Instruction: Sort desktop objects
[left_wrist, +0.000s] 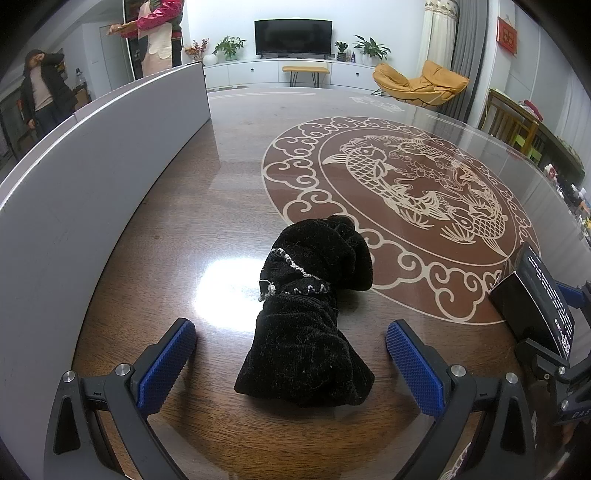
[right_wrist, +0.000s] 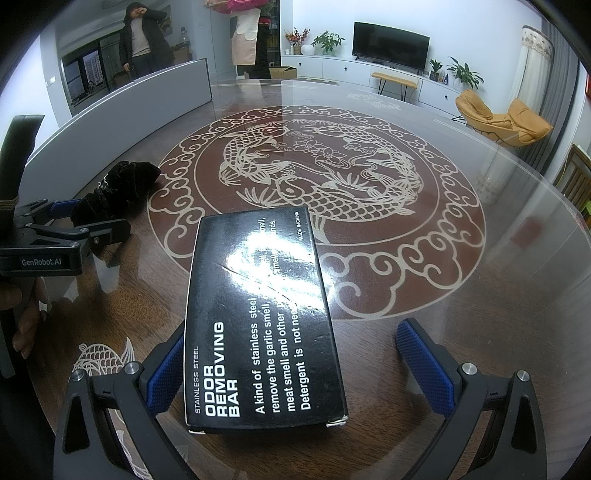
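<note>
A crumpled black cloth (left_wrist: 310, 314) with a thin white trim lies on the wooden table (left_wrist: 229, 192). My left gripper (left_wrist: 291, 350) is open, its blue pads (left_wrist: 166, 362) on either side of the cloth's near end and clear of it. A black box (right_wrist: 258, 314) printed "ODOR REMOVING BAR" lies flat between the fingers of my open right gripper (right_wrist: 295, 354). Its left pad sits against the box's edge and the right pad (right_wrist: 424, 365) stands well apart. The right wrist view also shows the cloth (right_wrist: 118, 188) and the left gripper (right_wrist: 92, 218) at the left.
A tall grey panel (left_wrist: 92, 177) runs along the table's left side. A round carp pattern (right_wrist: 314, 192) fills the table's middle. Two people (right_wrist: 144, 40) stand beyond the panel. An orange chair (left_wrist: 421, 83) and a TV (left_wrist: 293, 37) are far behind.
</note>
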